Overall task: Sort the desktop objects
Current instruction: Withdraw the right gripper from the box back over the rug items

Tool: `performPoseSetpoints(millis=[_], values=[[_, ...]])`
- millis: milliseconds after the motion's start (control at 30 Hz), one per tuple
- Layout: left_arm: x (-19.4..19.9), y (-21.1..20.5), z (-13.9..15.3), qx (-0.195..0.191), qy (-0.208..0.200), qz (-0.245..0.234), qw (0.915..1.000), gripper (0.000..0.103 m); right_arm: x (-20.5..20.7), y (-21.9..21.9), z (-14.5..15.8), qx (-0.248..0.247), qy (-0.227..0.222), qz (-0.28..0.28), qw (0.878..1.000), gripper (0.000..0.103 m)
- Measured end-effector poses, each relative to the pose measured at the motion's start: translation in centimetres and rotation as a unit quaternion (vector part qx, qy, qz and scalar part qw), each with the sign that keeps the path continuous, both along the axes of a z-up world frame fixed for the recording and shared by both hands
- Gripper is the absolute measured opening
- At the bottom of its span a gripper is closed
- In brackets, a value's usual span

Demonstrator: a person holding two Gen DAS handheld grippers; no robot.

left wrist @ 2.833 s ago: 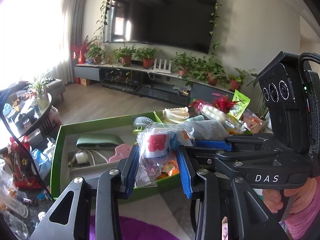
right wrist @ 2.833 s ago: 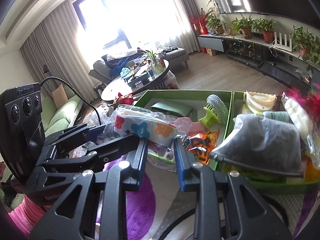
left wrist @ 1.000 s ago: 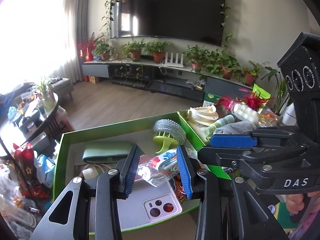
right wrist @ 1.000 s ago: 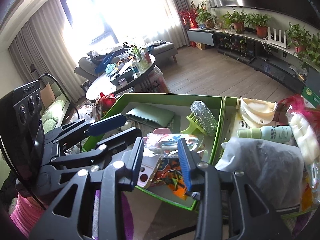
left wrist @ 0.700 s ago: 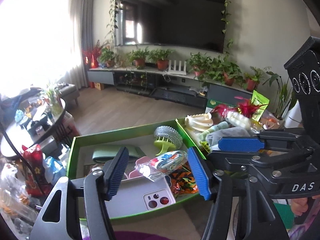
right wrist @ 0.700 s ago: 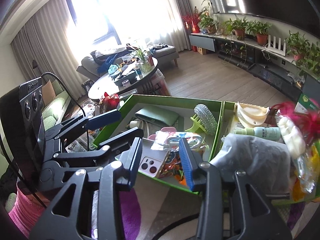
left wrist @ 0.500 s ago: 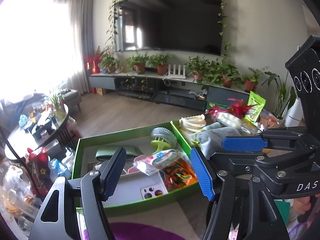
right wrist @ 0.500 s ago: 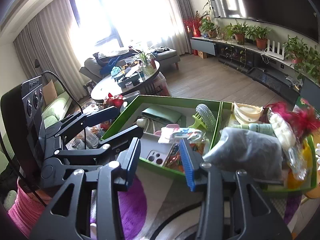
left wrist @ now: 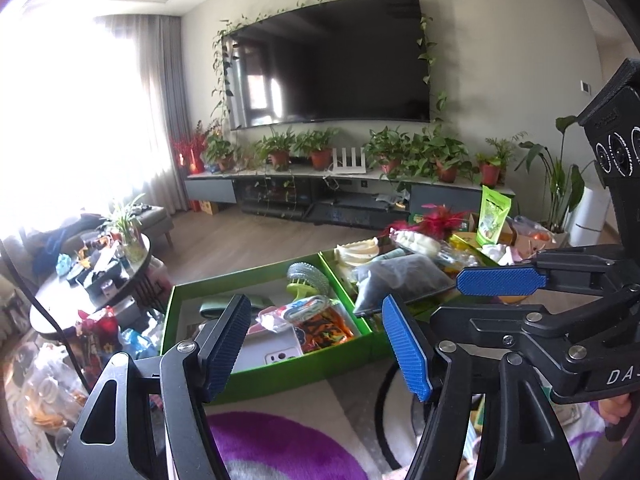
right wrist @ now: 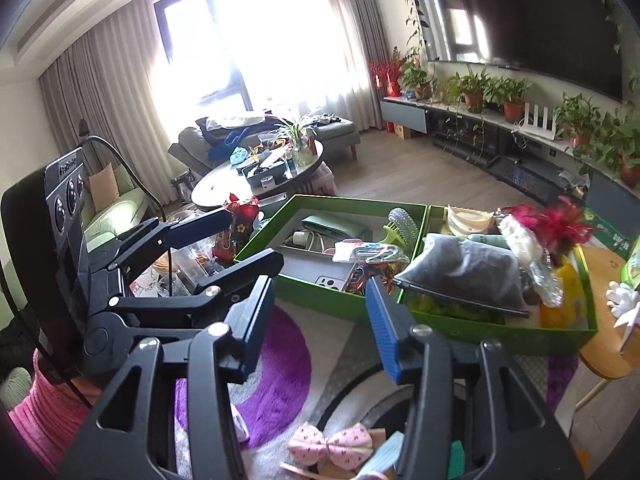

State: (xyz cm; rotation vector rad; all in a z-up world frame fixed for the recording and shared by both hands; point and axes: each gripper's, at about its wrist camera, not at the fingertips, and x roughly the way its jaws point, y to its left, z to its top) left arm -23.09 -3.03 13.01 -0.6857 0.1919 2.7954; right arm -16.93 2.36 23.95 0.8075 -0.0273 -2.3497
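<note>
Left claw (left wrist: 316, 344) gapes empty; right claw (right wrist: 320, 320), jaws just widening, holds nothing. The clear packet (left wrist: 298, 310) lies loosely atop a phone in the left green box (left wrist: 280, 372). Perched on clutter, it could probably slide out if nudged.

Bright daylight, blown-out window (right wrist: 260, 40) glare, fisheye-warped edges, sharp focus

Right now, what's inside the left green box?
Left green box: phone, clear packet over an orange wrapper, green brush, green pouch, white plug. Anything beneath is hidden.
</note>
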Motion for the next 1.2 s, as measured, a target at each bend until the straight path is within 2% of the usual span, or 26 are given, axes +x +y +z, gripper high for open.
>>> performPoseSetpoints(millis=[67, 133, 167, 567, 900, 1200], values=[[0.9, 0.2, 0.2, 0.000, 0.000, -0.002, 1.0000, 0.070, 1.0, 0.3, 0.3, -0.001, 0.004, 0.000, 1.000, 0.049], [1.8, 0.3, 0.4, 0.003, 0.004, 0.004, 1.0000, 0.079, 2.0, 0.7, 0.6, 0.002, 0.014, -0.001, 1.000, 0.052], [2.3, 0.3, 0.4, 0.005, 0.008, 0.006, 0.9999, 0.080, 2.4, 0.9, 0.7, 0.004, 0.018, -0.003, 1.000, 0.052], [6.7, 1.5, -0.2, 0.008, 0.003, 0.008, 0.9999, 0.081, 7.0, 3.2, 0.3, -0.010, 0.019, 0.002, 1.000, 0.062], [9.9, 2.0, -3.2, 0.025, -0.023, -0.003, 0.9994, 0.081, 9.7, 5.0, -3.1, -0.014, -0.012, -0.006, 1.000, 0.063], [12.1, 2.7, -6.8, 0.019, -0.047, -0.008, 0.9987, 0.081, 11.3, 5.6, -6.9, -0.002, -0.042, -0.008, 0.999, 0.063]])
